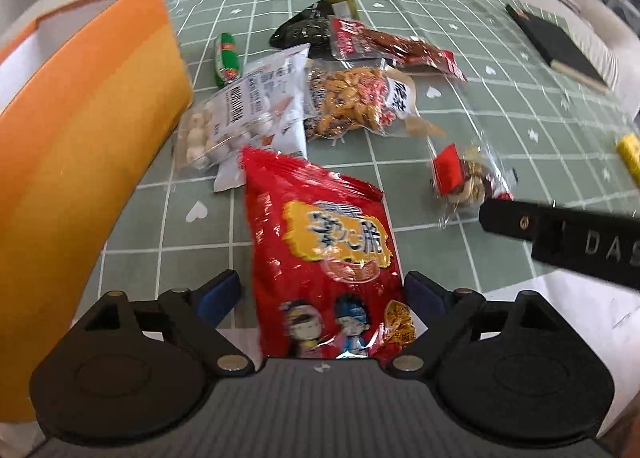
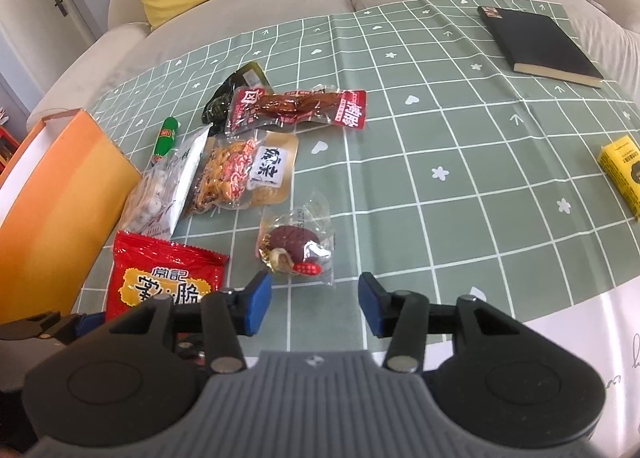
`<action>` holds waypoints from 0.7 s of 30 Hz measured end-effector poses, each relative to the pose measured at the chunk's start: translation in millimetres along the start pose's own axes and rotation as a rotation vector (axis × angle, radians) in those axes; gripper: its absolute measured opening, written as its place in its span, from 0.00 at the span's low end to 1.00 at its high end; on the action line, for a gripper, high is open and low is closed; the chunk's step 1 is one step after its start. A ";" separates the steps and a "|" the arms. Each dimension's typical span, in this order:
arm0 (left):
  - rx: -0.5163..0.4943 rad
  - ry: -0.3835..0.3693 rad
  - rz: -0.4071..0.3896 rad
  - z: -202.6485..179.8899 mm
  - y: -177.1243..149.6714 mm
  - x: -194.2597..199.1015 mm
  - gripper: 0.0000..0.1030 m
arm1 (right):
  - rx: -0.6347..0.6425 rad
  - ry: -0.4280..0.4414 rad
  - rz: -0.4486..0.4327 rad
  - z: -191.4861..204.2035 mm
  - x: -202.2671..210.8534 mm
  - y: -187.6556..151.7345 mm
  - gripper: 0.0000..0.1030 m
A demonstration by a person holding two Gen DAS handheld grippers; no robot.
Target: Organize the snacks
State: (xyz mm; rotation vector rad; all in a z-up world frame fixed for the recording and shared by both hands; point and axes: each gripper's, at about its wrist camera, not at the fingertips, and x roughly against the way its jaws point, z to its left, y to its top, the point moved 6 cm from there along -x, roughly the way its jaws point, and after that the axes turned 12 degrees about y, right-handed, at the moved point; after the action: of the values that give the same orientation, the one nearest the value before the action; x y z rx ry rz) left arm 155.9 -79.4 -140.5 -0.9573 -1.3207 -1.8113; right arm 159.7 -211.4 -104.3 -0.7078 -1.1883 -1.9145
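A red snack bag (image 1: 320, 242) lies on the green checked cloth (image 2: 440, 137) between the fingers of my left gripper (image 1: 320, 290), which stands wide open with its pads off the bag. The same red snack bag (image 2: 160, 278) shows at lower left in the right wrist view. My right gripper (image 2: 314, 300) is open with nothing between its fingers. Just beyond its tips lies a small clear packet (image 2: 298, 246) with a dark red sweet inside. An open orange box (image 1: 80, 157) stands on the left.
A pile of snacks lies beside the box: a peanut packet (image 2: 244, 169), a bag of white balls (image 1: 224, 125), a red meat packet (image 2: 296, 107), a green sausage (image 2: 166, 137). A black book (image 2: 540, 43) and a yellow carton (image 2: 624, 173) sit on the right. A sofa stands behind.
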 end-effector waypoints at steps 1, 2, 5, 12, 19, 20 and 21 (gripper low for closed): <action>-0.013 0.006 -0.017 -1.5 -0.2 0.8 1.00 | -0.001 -0.001 0.000 -0.3 0.1 0.0 0.45; -0.013 0.010 -0.019 -1.7 -0.3 0.9 1.00 | -0.004 -0.001 0.000 -1.0 0.2 0.0 0.45; -0.014 0.002 -0.019 -0.6 -0.2 0.4 1.00 | -0.014 0.000 0.001 -2.8 0.6 0.1 0.45; -0.004 -0.023 -0.022 0.5 1.0 1.9 0.90 | -0.008 0.001 0.004 -1.9 -0.5 -0.4 0.46; -0.003 -0.027 -0.025 3.6 0.9 4.6 0.79 | 0.014 -0.007 0.027 -2.1 -5.1 -3.6 0.23; -0.001 -0.026 -0.024 4.3 0.5 4.8 0.79 | 0.016 -0.006 0.030 -2.0 -5.7 -4.2 0.19; 0.001 -0.025 -0.023 5.3 0.2 4.8 0.79 | 0.018 -0.006 0.032 -1.9 -5.9 -4.5 0.16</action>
State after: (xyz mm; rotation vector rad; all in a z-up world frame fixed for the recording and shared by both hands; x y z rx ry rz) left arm 154.6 -74.8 -135.1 -0.9711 -1.3531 -1.8207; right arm 159.1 -210.0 -111.9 -0.7193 -1.1897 -1.8746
